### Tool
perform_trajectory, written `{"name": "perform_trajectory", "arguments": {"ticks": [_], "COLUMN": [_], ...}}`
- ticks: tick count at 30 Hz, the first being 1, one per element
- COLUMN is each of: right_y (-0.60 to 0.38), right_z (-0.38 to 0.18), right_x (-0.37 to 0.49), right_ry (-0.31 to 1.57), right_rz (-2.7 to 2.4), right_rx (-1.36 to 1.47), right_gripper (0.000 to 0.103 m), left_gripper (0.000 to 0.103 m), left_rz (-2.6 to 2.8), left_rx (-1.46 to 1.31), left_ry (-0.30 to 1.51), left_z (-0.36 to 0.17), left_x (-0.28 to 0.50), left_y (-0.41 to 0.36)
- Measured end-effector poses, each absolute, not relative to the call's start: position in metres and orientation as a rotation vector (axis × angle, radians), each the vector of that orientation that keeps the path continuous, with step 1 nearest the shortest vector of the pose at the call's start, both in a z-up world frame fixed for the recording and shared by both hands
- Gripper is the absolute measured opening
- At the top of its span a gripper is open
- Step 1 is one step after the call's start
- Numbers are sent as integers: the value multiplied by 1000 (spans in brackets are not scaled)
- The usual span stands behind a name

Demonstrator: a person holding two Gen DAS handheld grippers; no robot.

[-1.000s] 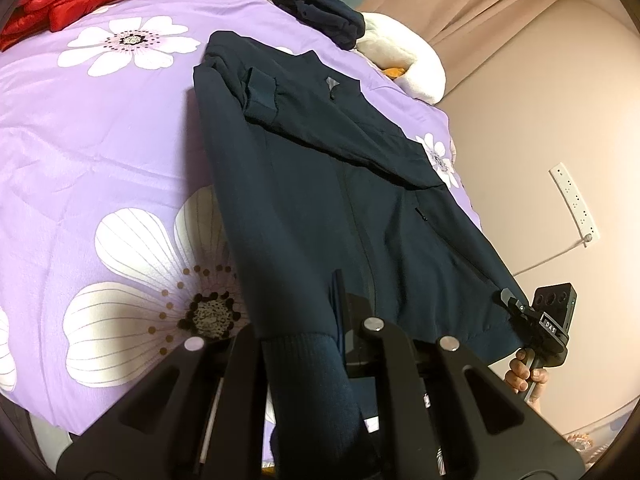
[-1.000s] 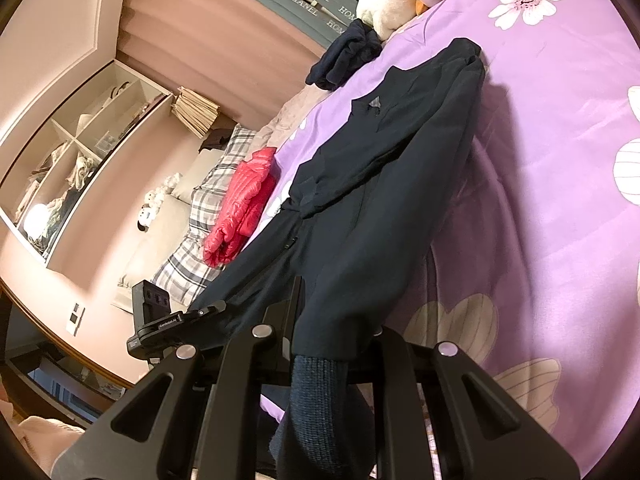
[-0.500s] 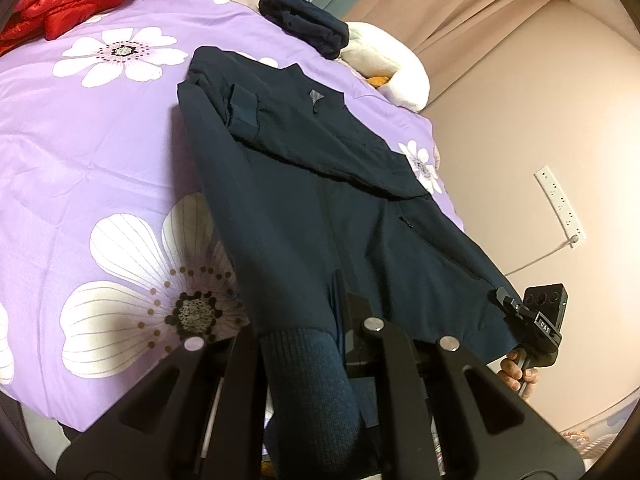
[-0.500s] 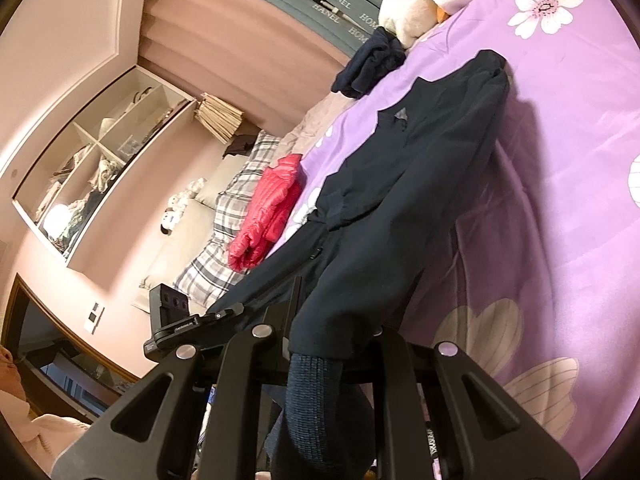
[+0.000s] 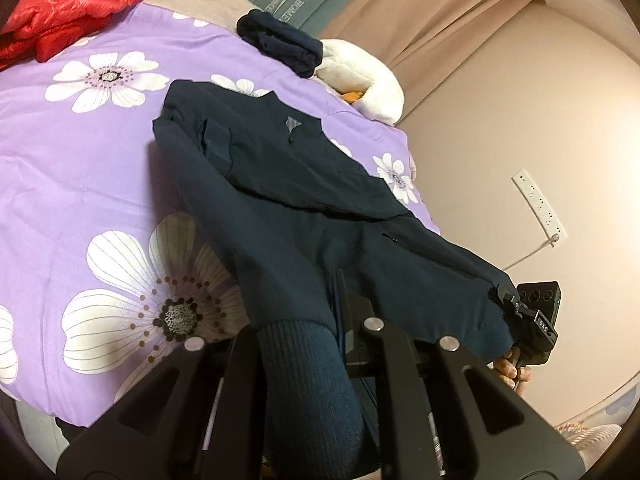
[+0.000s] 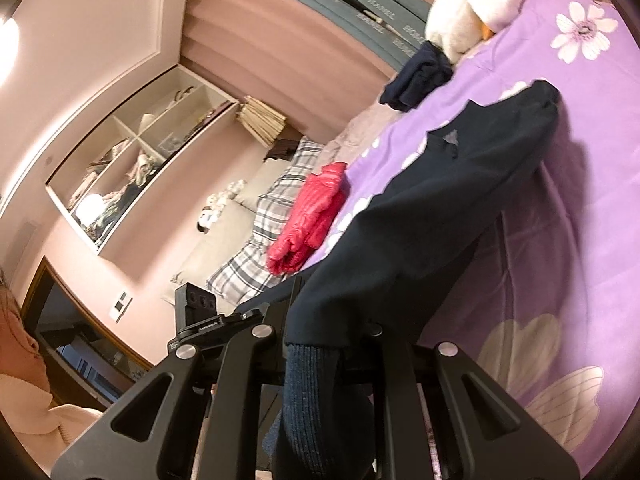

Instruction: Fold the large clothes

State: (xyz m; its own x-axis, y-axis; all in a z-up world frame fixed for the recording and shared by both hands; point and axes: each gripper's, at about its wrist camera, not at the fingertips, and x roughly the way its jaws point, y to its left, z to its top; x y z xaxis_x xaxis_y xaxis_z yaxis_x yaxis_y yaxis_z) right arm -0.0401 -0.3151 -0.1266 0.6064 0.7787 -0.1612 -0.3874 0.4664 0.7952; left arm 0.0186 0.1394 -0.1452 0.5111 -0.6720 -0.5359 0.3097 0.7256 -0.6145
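Note:
A dark navy jacket lies on the purple flowered bed cover, sleeves folded across its chest. Its ribbed hem is lifted off the bed toward me. My left gripper is shut on the left hem corner. My right gripper is shut on the right hem corner; it also shows in the left wrist view, at the jacket's far corner. The jacket hangs taut from hem to collar in the right wrist view. The left gripper shows there too.
A red puffer jacket lies at the bed's far left. A folded navy garment and a white plush toy sit at the head. A wall with a power strip stands right. Plaid pillows lie beyond.
Both grippers have risen and pulled back with the hem, lifting the jacket's lower half higher off the bed. The collar end stays on the cover.

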Motion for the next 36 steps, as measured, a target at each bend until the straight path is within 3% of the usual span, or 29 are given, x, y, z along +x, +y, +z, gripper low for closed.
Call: {"name": "perform_trajectory", "arguments": {"ticks": [36], "right_y": [-320], "right_z": [-53], "right_x": [-62], "right_ry": [299], "right_rz": [940], "right_rx": [740], "right_gripper": [14], "left_gripper": [10], "left_rz": [-717], "left_rx": [-445], "left_ry": [635], "left_z": [-66], "left_x": [-24], "left_y": [140]}}
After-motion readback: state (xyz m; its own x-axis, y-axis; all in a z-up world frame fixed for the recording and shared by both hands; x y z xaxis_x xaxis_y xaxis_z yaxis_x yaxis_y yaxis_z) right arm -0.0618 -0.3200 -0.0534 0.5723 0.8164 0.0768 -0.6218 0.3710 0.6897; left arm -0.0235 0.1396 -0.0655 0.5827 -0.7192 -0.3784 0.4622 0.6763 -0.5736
